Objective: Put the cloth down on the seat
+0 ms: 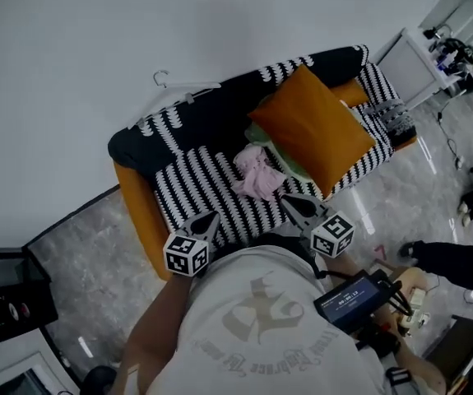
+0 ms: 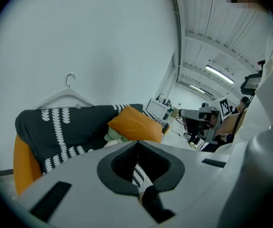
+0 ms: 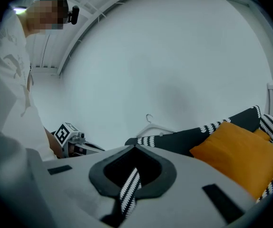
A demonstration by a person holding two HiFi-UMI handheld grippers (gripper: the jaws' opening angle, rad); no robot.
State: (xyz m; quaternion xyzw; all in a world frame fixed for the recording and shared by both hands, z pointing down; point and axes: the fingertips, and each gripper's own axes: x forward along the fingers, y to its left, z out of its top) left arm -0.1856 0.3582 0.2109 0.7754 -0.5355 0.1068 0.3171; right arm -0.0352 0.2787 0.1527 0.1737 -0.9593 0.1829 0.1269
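Observation:
A crumpled pink cloth (image 1: 258, 174) lies on the black-and-white striped sofa seat (image 1: 195, 183), next to a pale green cloth (image 1: 289, 164) that is tucked under an orange cushion (image 1: 318, 130). My left gripper (image 1: 213, 216) hovers over the seat's front edge, short of the pink cloth, jaws shut and empty. My right gripper (image 1: 287, 199) hovers just right of it, also closed to a point with nothing in it. Through the left gripper (image 2: 137, 142) only the striped seat shows. The right gripper (image 3: 135, 147) likewise has only striped fabric showing behind it.
A white hanger (image 1: 178, 85) rests on the sofa's dark backrest (image 1: 211, 118). The sofa has orange sides (image 1: 137, 212). A white table with equipment (image 1: 421, 60) stands at the far right, and a black box (image 1: 6, 299) sits on the floor at the left. Cables lie on the marble floor (image 1: 458, 188).

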